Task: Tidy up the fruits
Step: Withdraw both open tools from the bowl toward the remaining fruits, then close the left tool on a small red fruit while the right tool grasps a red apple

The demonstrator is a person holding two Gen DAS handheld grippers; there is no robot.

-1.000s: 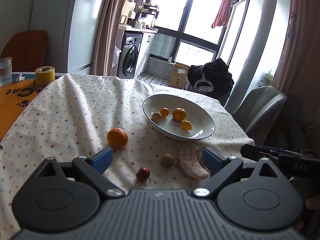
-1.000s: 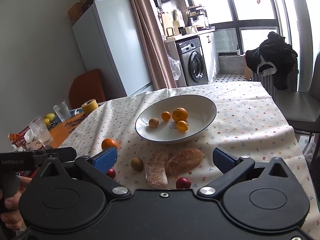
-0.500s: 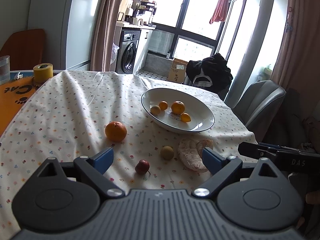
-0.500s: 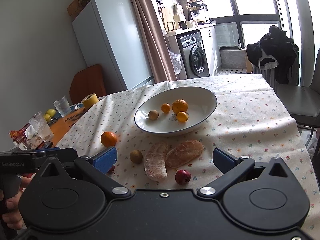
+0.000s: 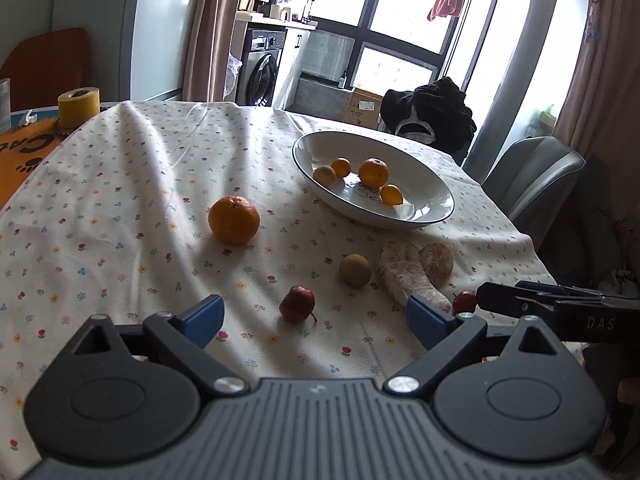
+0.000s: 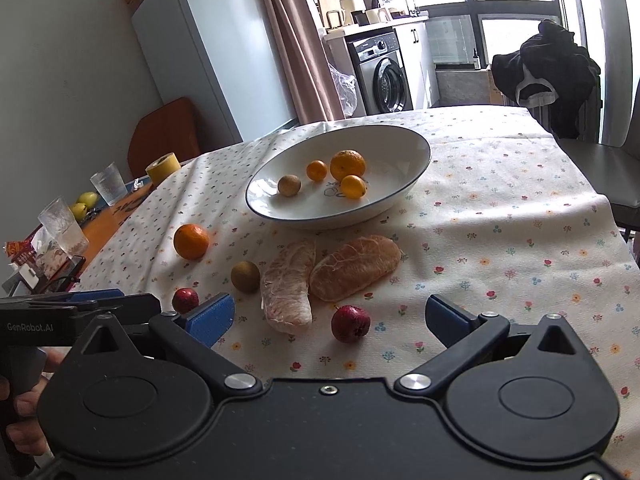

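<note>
A: White bowl (image 6: 416,142) with a dark rim sits on the counter (image 6: 520,208), floral cloth over it. Four fruits inside: one bigger orange (image 6: 347,165), two small orange ones (image 6: 317,170) (image 6: 353,187), one brownish round one (image 6: 289,185).

B: And loose on the cloth?

A: Big orange (image 5: 234,219) on the left, well apart from the bowl. Brown-green round fruit (image 5: 355,271) just beside two peeled citrus segments: pale segment (image 6: 289,280) and orange-toned segment (image 6: 354,267), touching each other, just in front of the bowl. Two small red fruits: one (image 5: 297,303) near the left hand-held gripper (image 5: 315,315), the other (image 6: 350,323) near the right hand-held gripper (image 6: 330,318), by the near end of the pale segment.

B: Gripper state?

A: Left one released, blue pads spread wide, nothing between them, hovering above the cloth with the first red fruit roughly between the fingers but farther out. Right one also released, pads wide apart, empty, second red fruit ahead between its fingers, not touched. Each shows in the other's view at the edge, a person's fingers (image 6: 20,404) wrapped on the left handle.

B: Background stuff?

A: Yellow tape roll (image 5: 79,107) at the far left edge of the cloth, two glasses (image 6: 108,183) (image 6: 62,226) and yellow fruit (image 6: 82,205) on the orange mat beyond. Grey chair (image 5: 536,184) on the right side, dark clothes (image 6: 544,68) draped on another chair behind.
</note>
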